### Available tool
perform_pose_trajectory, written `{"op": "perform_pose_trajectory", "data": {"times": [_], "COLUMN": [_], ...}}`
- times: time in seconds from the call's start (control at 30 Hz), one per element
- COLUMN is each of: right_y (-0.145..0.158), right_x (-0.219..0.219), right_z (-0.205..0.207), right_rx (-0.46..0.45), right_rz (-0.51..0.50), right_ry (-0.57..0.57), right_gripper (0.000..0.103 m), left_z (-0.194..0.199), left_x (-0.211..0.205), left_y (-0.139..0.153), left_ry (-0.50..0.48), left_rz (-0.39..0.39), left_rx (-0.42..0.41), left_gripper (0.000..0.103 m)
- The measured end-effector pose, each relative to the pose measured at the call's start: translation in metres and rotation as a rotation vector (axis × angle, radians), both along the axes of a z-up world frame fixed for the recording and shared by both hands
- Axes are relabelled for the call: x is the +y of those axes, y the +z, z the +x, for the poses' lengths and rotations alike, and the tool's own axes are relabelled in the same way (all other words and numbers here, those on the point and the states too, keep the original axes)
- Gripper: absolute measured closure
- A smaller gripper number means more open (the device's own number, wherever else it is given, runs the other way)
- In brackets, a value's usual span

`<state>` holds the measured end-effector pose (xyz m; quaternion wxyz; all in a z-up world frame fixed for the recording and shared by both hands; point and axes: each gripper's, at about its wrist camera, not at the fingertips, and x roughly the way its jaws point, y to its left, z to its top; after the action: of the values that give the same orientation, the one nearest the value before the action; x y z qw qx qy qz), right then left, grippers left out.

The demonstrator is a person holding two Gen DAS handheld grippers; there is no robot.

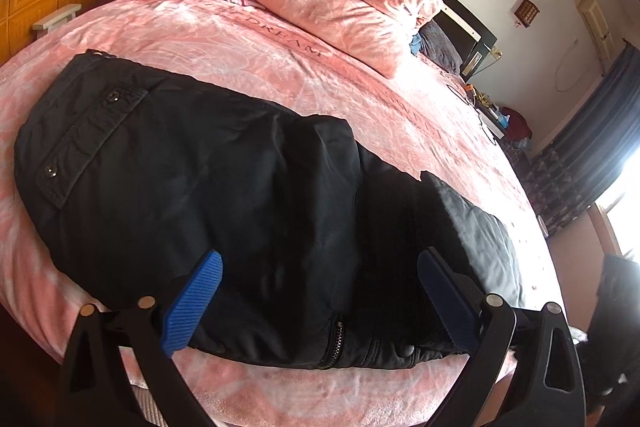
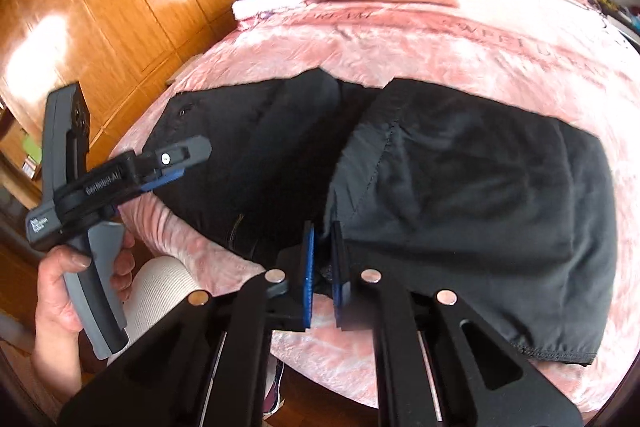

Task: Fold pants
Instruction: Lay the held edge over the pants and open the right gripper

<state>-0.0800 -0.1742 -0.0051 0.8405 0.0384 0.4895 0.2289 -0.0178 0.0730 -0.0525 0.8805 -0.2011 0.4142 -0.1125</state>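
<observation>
Only right wrist view shows right gripper [image 2: 322, 263] pinching pants [image 2: 460, 179].

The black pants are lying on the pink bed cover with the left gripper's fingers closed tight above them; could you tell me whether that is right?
Not quite. The black pants do lie on the pink bed cover, but the left gripper is open: the left wrist view shows its blue fingers spread wide apart over the fabric. It is the right gripper whose fingers are nearly together at the pants' near edge.
</observation>
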Motion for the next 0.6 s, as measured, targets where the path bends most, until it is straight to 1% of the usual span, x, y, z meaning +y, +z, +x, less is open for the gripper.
{"op": "perform_pose_trajectory", "data": {"times": [0.07, 0.17, 0.23, 0.3, 0.4, 0.43, 0.47, 0.53, 0.6], "right_y": [-0.018, -0.034, -0.038, -0.039, -0.034, -0.03, -0.025, -0.008, 0.007], "right_x": [0.007, 0.008, 0.004, 0.002, -0.001, -0.006, -0.013, -0.035, -0.071], "right_z": [0.002, 0.006, 0.006, 0.007, 0.004, 0.004, 0.001, -0.003, -0.004], "right_rx": [0.043, 0.072, 0.09, 0.108, 0.118, 0.123, 0.113, 0.077, 0.046], "right_rz": [-0.019, -0.013, 0.019, 0.052, 0.086, 0.113, 0.138, 0.169, 0.187], "right_ry": [0.019, -0.001, -0.014, -0.014, -0.004, -0.008, -0.021, -0.063, -0.147], "right_gripper": [0.096, 0.094, 0.09, 0.082, 0.072, 0.062, 0.06, 0.06, 0.055], "left_z": [-0.001, 0.0, 0.002, 0.004, 0.004, 0.003, 0.004, 0.004, 0.003], "left_x": [0.0, 0.0, -0.001, -0.005, -0.014, -0.018, -0.021, -0.027, -0.035], "left_y": [0.0, -0.001, -0.003, -0.004, -0.003, -0.001, 0.0, 0.002, 0.003], "left_ry": [-0.001, -0.003, -0.004, -0.012, -0.039, -0.05, -0.06, -0.086, -0.114], "left_rz": [0.009, 0.034, 0.042, 0.045, 0.059, 0.071, 0.081, 0.096, 0.11], "left_rx": [-0.001, 0.008, 0.022, 0.036, 0.033, 0.028, 0.025, 0.017, 0.012], "left_gripper": [0.004, 0.004, 0.004, 0.004, 0.004, 0.004, 0.004, 0.004, 0.004]}}
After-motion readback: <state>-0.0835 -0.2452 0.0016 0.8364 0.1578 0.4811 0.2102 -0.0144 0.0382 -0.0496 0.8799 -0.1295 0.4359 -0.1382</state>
